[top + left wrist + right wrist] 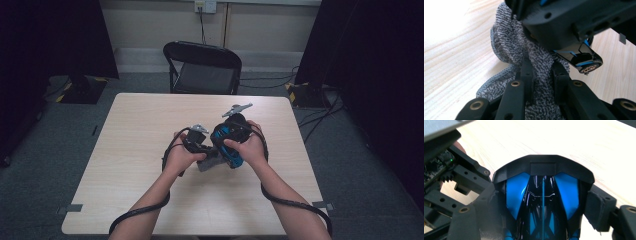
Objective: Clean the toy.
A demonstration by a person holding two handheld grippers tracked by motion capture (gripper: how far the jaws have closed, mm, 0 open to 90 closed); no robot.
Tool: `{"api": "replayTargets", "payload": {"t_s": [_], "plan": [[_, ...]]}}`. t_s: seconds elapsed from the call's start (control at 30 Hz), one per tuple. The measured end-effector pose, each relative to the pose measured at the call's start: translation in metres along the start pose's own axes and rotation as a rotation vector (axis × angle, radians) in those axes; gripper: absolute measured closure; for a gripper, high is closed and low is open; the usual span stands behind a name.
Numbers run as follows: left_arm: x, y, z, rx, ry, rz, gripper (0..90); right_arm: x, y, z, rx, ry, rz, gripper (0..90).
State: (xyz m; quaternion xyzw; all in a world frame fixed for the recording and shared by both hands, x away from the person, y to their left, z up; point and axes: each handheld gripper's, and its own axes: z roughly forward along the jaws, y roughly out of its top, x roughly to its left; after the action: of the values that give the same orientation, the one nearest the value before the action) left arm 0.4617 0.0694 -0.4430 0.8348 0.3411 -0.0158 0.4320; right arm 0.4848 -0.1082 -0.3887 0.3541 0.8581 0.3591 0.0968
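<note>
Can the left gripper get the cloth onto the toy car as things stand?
Probably yes. The left gripper is shut on the grey cloth, which already touches the blue-black toy car that the right gripper holds; nothing stands between them.

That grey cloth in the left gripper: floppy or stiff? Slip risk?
Likely floppy: the grey cloth bunches and folds between the left gripper jaws. Its looped terry texture probably grips well. Probably light: it drapes loosely onto the table.

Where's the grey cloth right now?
The grey cloth is pinched in the left gripper, pressed against the underside of the blue and black toy car that the right gripper holds; in the high view it sits mid-table between both hands.
</note>
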Motion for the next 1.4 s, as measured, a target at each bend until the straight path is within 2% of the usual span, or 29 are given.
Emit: {"api": "replayTargets", "payload": {"t_s": [0.3,0.5,0.93,1.1,1.4], "plan": [[-0.005,-0.003,0.004,0.011,-0.016,0.002,75.6,0.0,0.007,0.0,-0.004,0.002,0.0,25.4],[-0.01,-0.002,0.006,0.025,-0.022,0.022,75.6,0.001,0.012,-0.002,-0.009,-0.003,0.001,25.4],[-0.016,-0.007,0.013,0.043,-0.041,0.032,75.6,0.0,0.014,-0.005,-0.018,-0.013,0.006,25.4],[-0.018,-0.008,0.015,0.032,-0.051,0.028,75.6,-0.002,0.014,-0.008,-0.024,-0.015,0.012,25.4],[-0.022,-0.01,0.017,0.041,-0.068,0.04,75.6,-0.011,0.014,-0.012,-0.032,-0.031,0.036,25.4]]}}
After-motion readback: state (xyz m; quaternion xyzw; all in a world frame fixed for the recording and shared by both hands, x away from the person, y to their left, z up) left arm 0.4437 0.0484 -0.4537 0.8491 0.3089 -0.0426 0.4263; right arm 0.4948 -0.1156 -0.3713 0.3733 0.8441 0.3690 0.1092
